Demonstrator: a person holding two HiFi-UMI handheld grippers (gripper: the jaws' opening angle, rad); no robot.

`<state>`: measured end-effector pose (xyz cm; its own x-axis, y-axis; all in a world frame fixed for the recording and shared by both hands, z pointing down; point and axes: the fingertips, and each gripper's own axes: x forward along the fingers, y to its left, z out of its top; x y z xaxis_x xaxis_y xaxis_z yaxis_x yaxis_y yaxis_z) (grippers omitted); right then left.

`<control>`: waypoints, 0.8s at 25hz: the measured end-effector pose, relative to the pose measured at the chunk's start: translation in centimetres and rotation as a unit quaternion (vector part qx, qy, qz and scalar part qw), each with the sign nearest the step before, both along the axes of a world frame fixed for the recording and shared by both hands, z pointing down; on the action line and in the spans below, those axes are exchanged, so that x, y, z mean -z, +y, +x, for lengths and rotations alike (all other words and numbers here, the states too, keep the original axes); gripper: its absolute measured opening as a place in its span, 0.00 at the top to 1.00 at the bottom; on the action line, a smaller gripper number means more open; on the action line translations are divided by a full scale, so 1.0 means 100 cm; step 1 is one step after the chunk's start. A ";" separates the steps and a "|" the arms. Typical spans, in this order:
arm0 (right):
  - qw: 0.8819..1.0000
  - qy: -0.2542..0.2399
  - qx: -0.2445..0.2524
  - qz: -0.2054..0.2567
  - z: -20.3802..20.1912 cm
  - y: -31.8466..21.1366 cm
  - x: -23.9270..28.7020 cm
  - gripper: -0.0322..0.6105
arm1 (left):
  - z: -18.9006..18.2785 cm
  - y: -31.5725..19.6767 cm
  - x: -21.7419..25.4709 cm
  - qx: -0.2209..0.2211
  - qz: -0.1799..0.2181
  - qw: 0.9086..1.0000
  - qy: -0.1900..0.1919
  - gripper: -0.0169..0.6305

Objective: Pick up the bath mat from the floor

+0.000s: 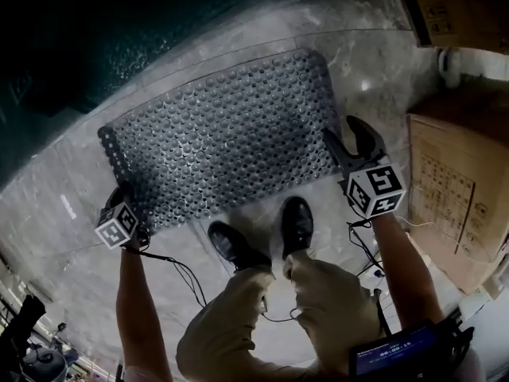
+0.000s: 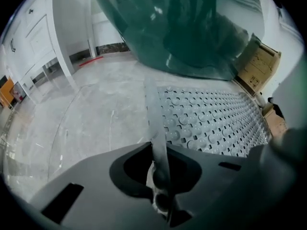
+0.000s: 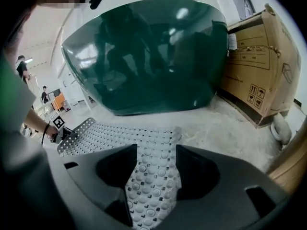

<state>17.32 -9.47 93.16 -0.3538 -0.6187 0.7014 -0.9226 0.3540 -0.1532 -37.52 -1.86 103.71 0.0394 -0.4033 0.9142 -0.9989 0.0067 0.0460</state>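
Observation:
A grey rubber bath mat [image 1: 223, 134] studded with round bumps and holes lies on the marble floor. My left gripper [image 1: 121, 199] sits at its near left corner, shut on the mat's edge. In the left gripper view that edge [image 2: 154, 123] runs up thin between the closed jaws [image 2: 160, 181]. My right gripper [image 1: 350, 143] is at the near right corner with its jaws spread apart. In the right gripper view a strip of mat [image 3: 153, 176] lies between the wide jaws, and the pads are not pressing it.
A large dark green glossy tub [image 1: 56, 46] stands beyond the mat. Cardboard boxes [image 1: 461, 197] stand on the right, with a white object [image 1: 451, 64] near them. The person's black shoes [image 1: 296, 225] are at the mat's near edge. Cables [image 1: 187, 273] trail on the floor.

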 end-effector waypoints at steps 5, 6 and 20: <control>0.999 0.012 -0.037 -0.033 0.033 -0.007 -0.034 0.55 | 0.011 0.002 -0.006 -0.002 0.000 1.000 0.003 0.91; 0.998 0.011 -0.046 -0.040 0.036 -0.009 -0.042 0.55 | 0.011 0.001 -0.007 -0.004 -0.002 1.000 0.002 0.91; 0.986 0.000 -0.073 -0.148 0.046 -0.012 -0.127 0.59 | 0.013 0.000 -0.008 -0.008 0.003 1.000 0.009 0.91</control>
